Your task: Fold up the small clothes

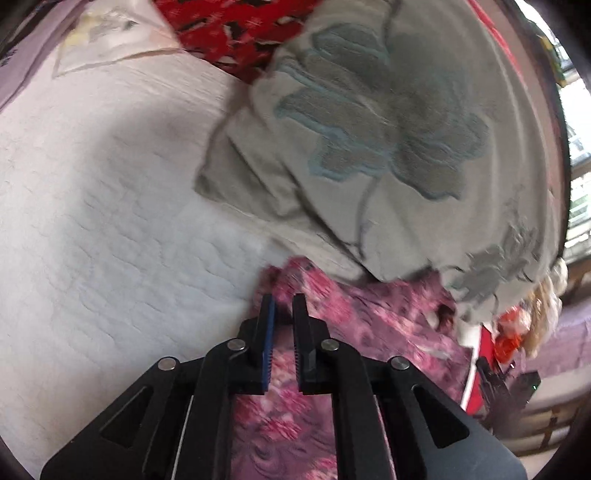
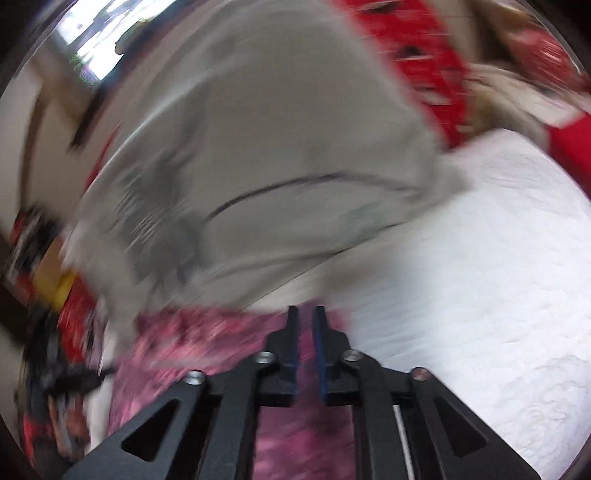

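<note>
- Left gripper (image 1: 283, 300): fingers nearly together, pinching the edge of the pink floral garment (image 1: 354, 332).
- Right gripper (image 2: 306, 312): fingers likewise close, clamped on the same garment's (image 2: 207, 332) edge; this view is motion-blurred.
- Garment: lies on the white quilted bedspread (image 1: 110, 221), its far side touching a grey flower-embroidered cushion (image 1: 388, 129).
- Red patterned fabric (image 1: 236, 26) behind the cushion.

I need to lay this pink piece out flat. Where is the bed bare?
Bare white quilt lies left of the left gripper, bordered by the grey floral blanket and the pink floral garment. In the right wrist view it opens right of the right gripper. Beyond the grey blanket, red fabric crowds it.
</note>
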A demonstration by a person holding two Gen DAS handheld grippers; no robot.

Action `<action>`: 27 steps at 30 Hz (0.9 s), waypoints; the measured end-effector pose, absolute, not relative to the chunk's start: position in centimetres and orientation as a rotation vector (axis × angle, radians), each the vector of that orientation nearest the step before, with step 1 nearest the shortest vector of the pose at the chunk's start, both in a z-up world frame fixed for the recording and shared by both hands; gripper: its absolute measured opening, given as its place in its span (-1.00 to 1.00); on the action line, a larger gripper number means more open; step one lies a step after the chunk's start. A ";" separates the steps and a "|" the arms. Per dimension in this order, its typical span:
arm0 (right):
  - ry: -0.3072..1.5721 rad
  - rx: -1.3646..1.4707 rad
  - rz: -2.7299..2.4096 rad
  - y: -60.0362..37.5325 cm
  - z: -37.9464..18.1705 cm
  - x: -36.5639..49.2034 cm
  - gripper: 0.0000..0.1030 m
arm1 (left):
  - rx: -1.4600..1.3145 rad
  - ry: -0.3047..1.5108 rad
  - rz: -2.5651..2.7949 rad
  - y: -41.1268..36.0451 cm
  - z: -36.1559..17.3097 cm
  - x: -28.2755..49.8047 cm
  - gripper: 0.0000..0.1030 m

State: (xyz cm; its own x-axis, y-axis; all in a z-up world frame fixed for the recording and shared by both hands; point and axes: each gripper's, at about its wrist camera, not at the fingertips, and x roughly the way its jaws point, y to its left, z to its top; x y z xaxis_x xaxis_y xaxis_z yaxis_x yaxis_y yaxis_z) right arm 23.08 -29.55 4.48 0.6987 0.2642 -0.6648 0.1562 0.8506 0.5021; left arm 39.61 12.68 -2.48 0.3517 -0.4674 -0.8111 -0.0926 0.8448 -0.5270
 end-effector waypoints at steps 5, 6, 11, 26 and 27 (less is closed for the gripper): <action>0.855 0.400 0.032 -24.7 4.5 24.0 -0.26 | -0.516 1.206 -0.301 11.0 -1.9 38.7 -0.12; 0.858 0.390 -0.019 -24.8 4.2 23.9 -0.23 | -0.504 1.207 -0.309 10.7 -1.7 38.6 -0.07; 0.984 0.332 -0.010 -24.4 0.9 24.7 -0.25 | -0.454 1.233 -0.274 8.9 -2.8 38.4 0.01; 0.932 0.473 -0.097 -27.4 1.1 26.9 -0.93 | -0.471 1.229 -0.074 10.8 -4.6 40.4 -0.99; 0.965 0.489 -0.103 -27.3 0.3 26.8 -0.91 | -0.503 1.226 -0.095 11.3 -4.8 40.1 -0.98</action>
State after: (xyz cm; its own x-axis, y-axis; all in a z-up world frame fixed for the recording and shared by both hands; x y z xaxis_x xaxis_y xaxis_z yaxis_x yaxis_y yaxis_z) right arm 26.78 -27.32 0.31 0.5735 0.1301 -0.8088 0.2971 0.8871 0.3533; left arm 40.09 11.31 -4.75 0.3487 -0.3353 -0.8752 -0.1962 0.8870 -0.4180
